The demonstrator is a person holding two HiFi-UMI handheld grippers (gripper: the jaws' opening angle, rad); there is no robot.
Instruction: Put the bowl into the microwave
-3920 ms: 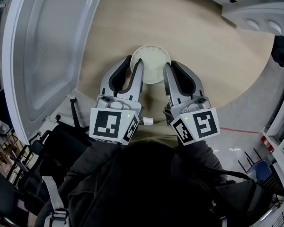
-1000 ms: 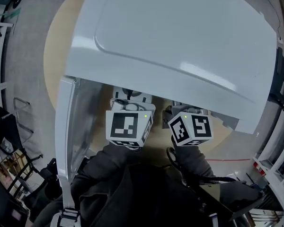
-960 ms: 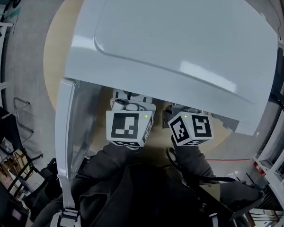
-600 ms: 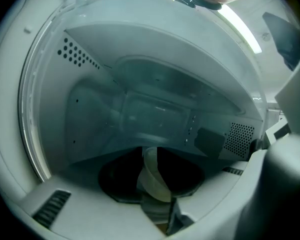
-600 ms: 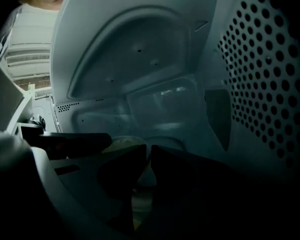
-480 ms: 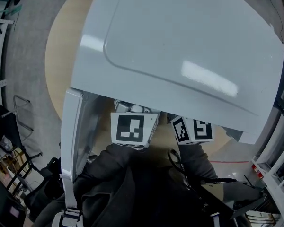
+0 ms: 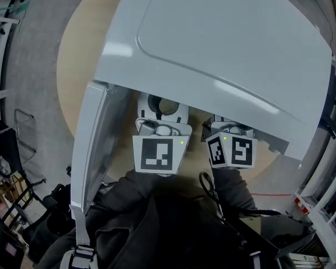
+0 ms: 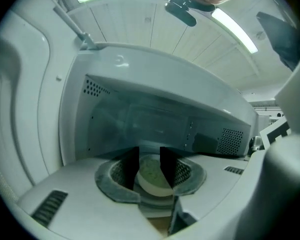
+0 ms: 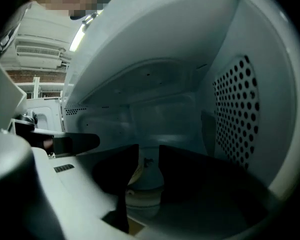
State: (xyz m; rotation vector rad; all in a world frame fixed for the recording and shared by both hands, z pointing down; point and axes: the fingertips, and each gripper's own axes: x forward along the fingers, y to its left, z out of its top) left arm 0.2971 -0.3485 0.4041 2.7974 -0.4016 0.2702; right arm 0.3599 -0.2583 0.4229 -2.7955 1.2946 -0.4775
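The bowl [image 8: 150, 176] now sits inside the microwave [image 7: 224, 49], seemingly set down. The left claw [image 8: 149, 154] and right claw [image 9: 149, 151] have just been opening and stand wide, the bowl between the jaws but unpressed. What likely remains is backing both out.

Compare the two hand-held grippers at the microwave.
In the head view the left hand-held gripper shows its marker cube flat on; the right hand-held gripper shows a cube corner. The left sticks out further from under the microwave than the right. Shared: both have just been opening, jaws apart, the bowl between them.
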